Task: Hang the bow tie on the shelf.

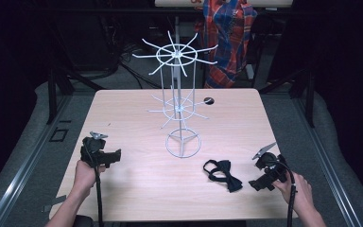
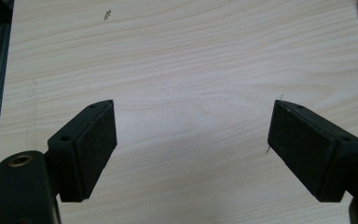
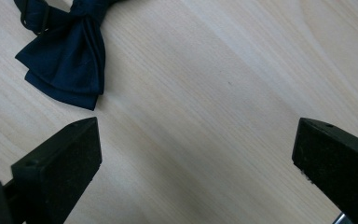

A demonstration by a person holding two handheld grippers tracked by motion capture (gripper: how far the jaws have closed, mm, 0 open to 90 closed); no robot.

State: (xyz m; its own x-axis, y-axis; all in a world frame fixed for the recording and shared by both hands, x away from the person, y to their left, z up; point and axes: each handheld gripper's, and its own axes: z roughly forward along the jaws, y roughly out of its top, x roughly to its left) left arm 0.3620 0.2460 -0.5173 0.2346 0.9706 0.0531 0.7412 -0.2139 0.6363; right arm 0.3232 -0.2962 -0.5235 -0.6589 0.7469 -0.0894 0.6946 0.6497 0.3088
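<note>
Lying flat on the table (image 1: 123, 101) just in front and to the right of the white wire rack (image 1: 179, 106), the one dark bow tie (image 1: 224, 175) sits apart from every hook, probably waiting to be picked up and hung. The right gripper (image 1: 259, 176) hovers just right of the bow tie with its jaws spread wide and empty, seemingly lined up for that grasp, while the left gripper (image 1: 116, 156) rests well to the left of the rack's ring base, jaws likewise wide over bare wood. In all: one rack with two tiers of hooks, one bow tie, two grippers.
</note>
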